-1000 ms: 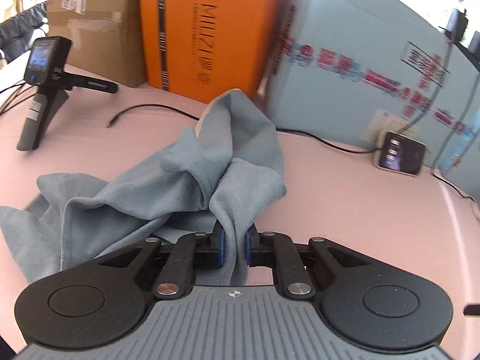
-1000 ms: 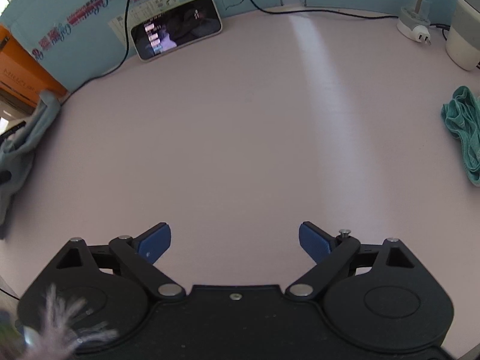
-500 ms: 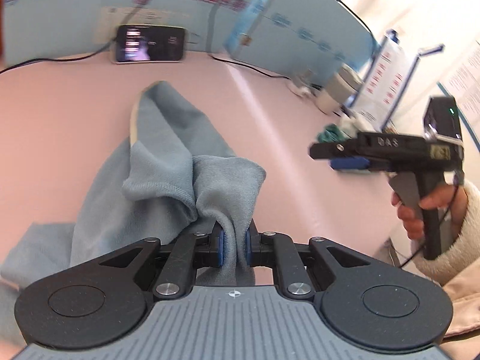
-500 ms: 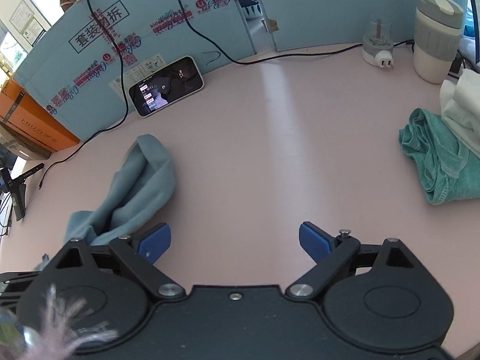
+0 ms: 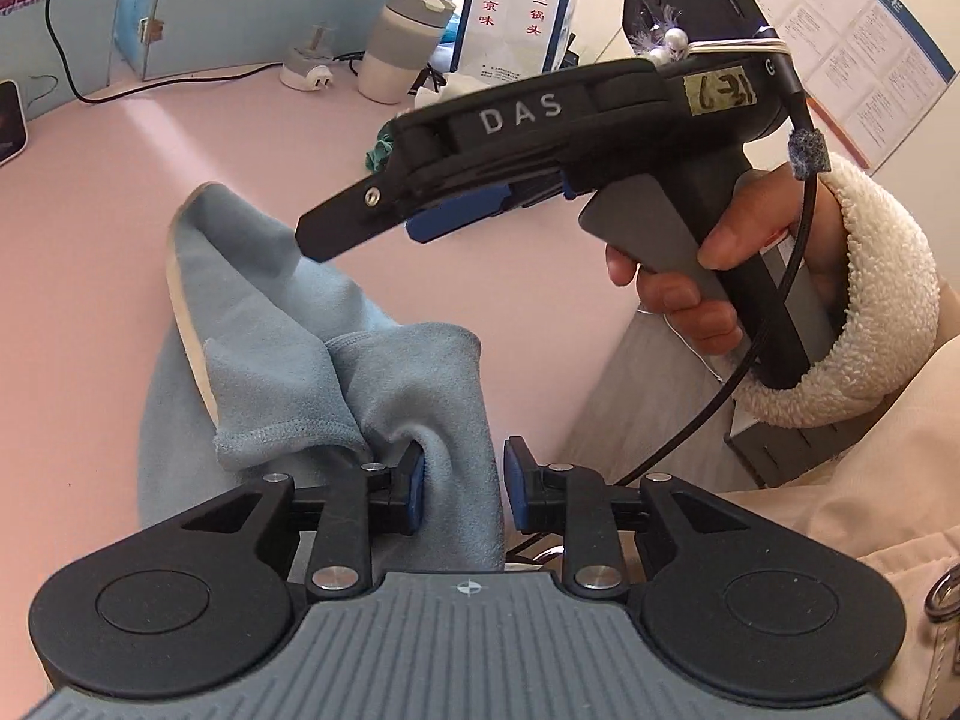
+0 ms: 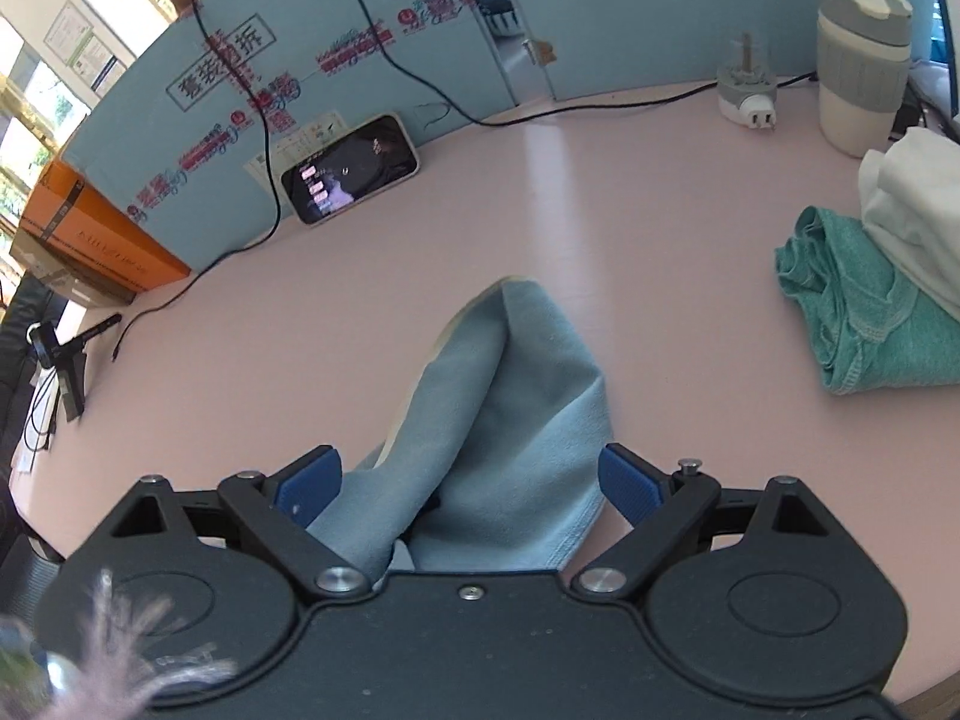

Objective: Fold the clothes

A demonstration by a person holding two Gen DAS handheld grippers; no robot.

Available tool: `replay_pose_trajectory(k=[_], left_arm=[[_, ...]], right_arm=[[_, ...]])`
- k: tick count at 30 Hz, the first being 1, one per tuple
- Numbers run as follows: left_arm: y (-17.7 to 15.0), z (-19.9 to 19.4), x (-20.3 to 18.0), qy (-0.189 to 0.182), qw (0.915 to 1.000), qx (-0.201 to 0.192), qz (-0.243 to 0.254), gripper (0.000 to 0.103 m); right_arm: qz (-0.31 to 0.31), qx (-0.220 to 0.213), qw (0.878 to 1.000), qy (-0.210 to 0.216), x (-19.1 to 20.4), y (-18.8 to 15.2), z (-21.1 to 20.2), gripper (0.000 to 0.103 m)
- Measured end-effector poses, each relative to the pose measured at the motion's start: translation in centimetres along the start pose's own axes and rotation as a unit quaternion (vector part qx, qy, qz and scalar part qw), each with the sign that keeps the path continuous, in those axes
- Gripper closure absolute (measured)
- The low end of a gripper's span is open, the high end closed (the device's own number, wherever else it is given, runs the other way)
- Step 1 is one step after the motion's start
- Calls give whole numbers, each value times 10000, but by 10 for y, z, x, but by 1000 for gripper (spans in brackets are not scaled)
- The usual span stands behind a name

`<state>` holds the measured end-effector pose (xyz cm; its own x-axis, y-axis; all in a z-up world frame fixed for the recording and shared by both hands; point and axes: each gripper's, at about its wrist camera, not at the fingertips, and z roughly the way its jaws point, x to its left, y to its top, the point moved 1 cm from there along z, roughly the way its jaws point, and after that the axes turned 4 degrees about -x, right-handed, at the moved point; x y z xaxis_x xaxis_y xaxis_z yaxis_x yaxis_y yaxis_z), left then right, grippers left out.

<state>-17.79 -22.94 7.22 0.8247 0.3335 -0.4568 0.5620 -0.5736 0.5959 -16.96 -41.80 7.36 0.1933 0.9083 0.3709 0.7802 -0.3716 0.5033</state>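
Left gripper (image 5: 463, 492) jaws opening, soft blue garment (image 5: 384, 372) loose between the pads; right gripper (image 6: 471, 480) wide open above it.
The fleecy, cream-edged cloth lies rumpled on the smooth pink table (image 6: 600, 192); folded teal garment (image 6: 864, 324) beyond.

**Readable lettering**

"DAS" is printed in white on the right gripper (image 5: 354, 228) body. "CoRou" is repeated along the blue board (image 6: 660, 12) at the worktop's back edge. Chinese characters "正宗二锅头" are shown on a standing carton (image 5: 516, 0).
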Motion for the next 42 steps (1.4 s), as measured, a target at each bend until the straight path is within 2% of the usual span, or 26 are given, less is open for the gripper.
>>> replay_pose_trajectory(k=[7, 12, 14, 16, 17, 19, 22, 25, 32, 39, 42], left_arm=[[-5, -16, 10, 166, 9994, -146, -252, 80], [-8, -22, 15, 264, 9986, -244, -390, 77], [-9, -25, 17, 347, 9981, -279, -424, 69], [-11, -31, 19, 520, 9973, -306, -425, 56], [-12, -34, 21, 617, 9967, -321, -415, 50], [-13, -40, 24, 786, 9953, -361, -424, 47], [-15, -50, 31, 915, 9938, -398, -490, 41], [-16, -54, 37, 1065, 9922, -392, -524, 37], [-11, -54, 43, 1229, 9909, -387, -392, 34], [-8, -60, 36, 1142, 9919, -544, -107, 26], [-10, -58, 36, 1420, 9884, -537, -33, 26]], right_arm=[[-335, 583, 9967, 449, 22, -3, 42, 10], [-792, 1076, 9903, 370, 42, -13, 81, 12], [-945, 1194, 9880, 254, 46, -19, 93, 22], [-1025, 1245, 9868, 136, 46, -25, 98, 39], [-1050, 1208, 9871, 100, 46, -26, 98, 42], [-942, 1123, 9892, 59, 40, -25, 94, 59], [-527, 983, 9936, 160, 27, -21, 87, 78], [-32, 733, 9965, 396, 17, -17, 74, 87], [705, -8, 9902, 1203, 16, 9, 35, 92], [1176, -581, 9754, 1772, 24, 32, 13, 92], [1310, -740, 9683, 1994, 25, 34, 0, 92]])
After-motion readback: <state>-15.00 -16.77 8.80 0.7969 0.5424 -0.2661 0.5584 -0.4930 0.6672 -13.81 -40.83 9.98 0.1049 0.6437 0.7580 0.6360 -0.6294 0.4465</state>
